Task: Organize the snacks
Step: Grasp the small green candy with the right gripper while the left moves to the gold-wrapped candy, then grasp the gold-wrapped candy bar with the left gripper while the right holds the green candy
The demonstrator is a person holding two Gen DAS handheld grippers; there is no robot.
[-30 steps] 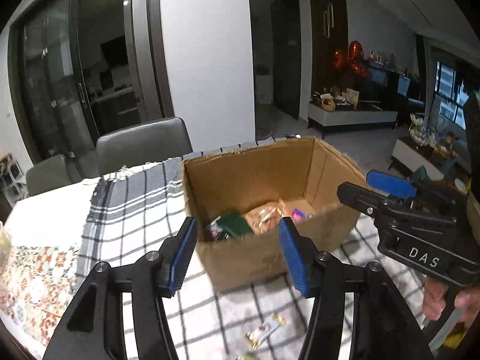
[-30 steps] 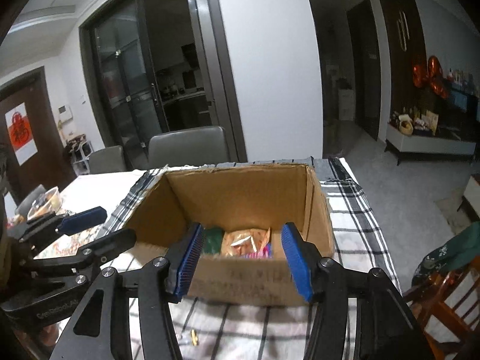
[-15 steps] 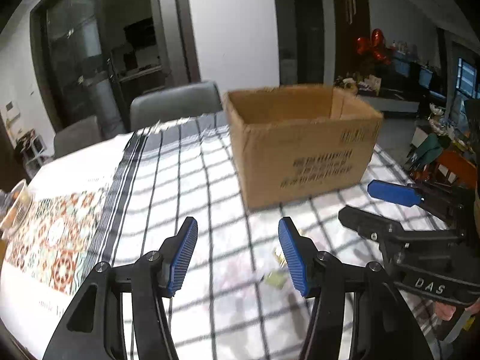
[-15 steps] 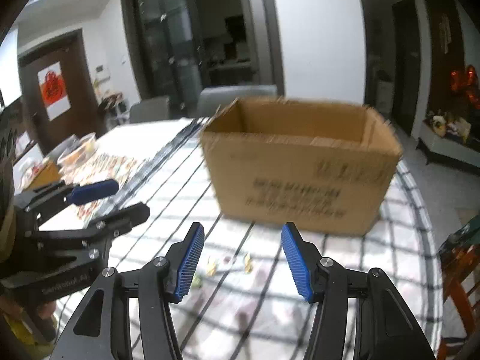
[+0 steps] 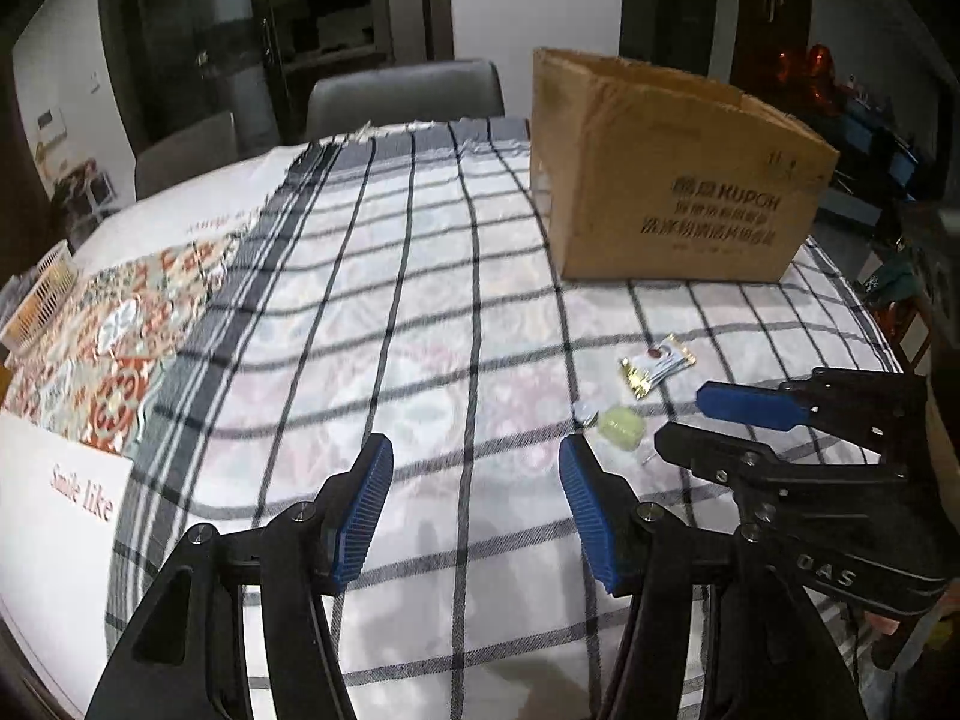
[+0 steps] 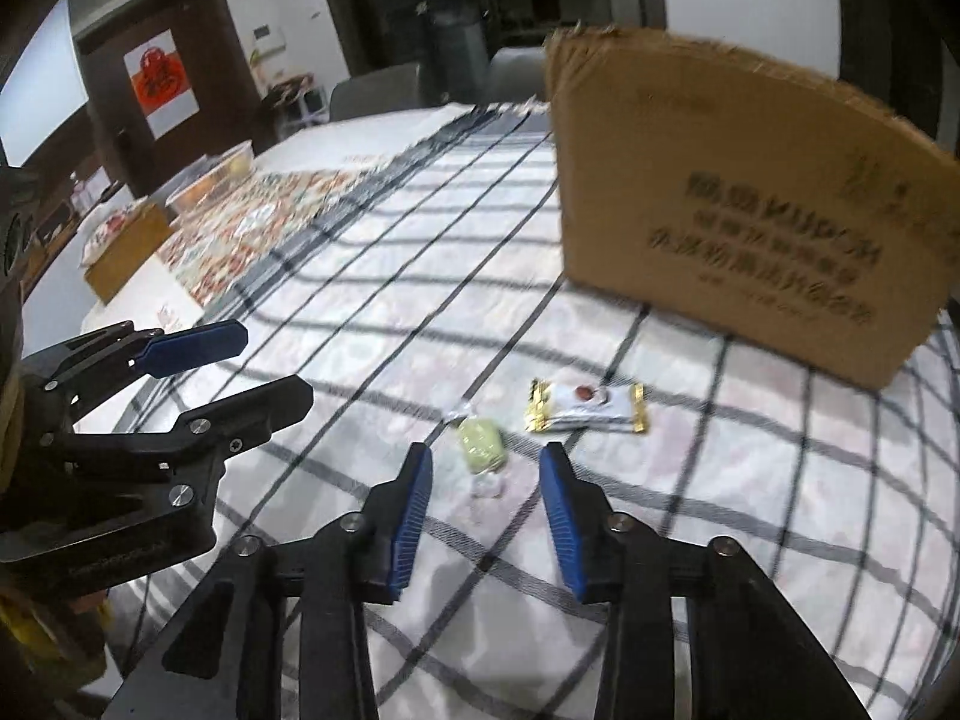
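Right gripper point(image 6: 485, 483), jaws closing, straddles green candy point(image 6: 480, 443) untouched near the table's point(image 5: 420, 312) edge; left gripper point(image 5: 474, 495) spread, empty.

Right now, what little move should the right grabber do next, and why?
Probably ease the right gripper down and forward so its blue pads straddle the pale green wrapped candy. Its jaws are closing, yet the candy lies on the checked tablecloth just ahead of the fingertips, not between them. The white gold-edged snack packet and brown cardboard box lie farther off.

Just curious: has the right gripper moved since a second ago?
Yes. The right gripper has dropped from above the box toward the green candy in front of it.
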